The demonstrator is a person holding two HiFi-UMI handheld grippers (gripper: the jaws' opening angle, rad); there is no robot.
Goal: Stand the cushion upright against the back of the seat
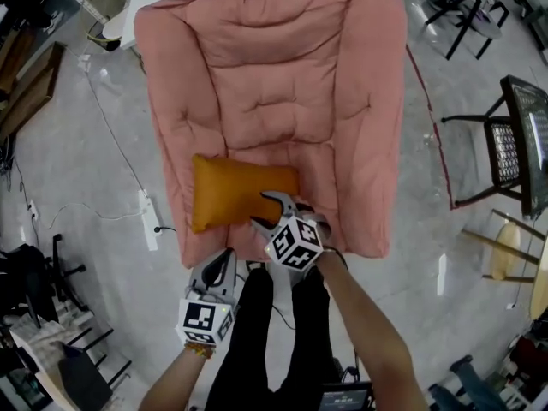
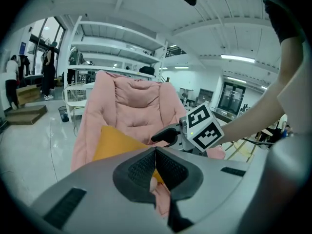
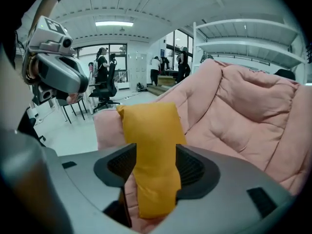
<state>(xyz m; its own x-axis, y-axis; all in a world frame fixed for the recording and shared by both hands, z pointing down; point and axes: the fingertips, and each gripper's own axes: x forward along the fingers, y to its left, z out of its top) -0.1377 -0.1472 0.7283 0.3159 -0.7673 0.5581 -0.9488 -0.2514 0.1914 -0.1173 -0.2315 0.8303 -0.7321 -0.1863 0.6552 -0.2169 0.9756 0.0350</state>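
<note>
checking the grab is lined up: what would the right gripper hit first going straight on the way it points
The cushion: its near end already lies between the right gripper's open jaws. Behind it is the pink seat, though depth is hard to judge.

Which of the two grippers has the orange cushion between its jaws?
The right gripper: one end of the orange cushion sits between its spread jaws. The left gripper has its jaws together, holding nothing.
</note>
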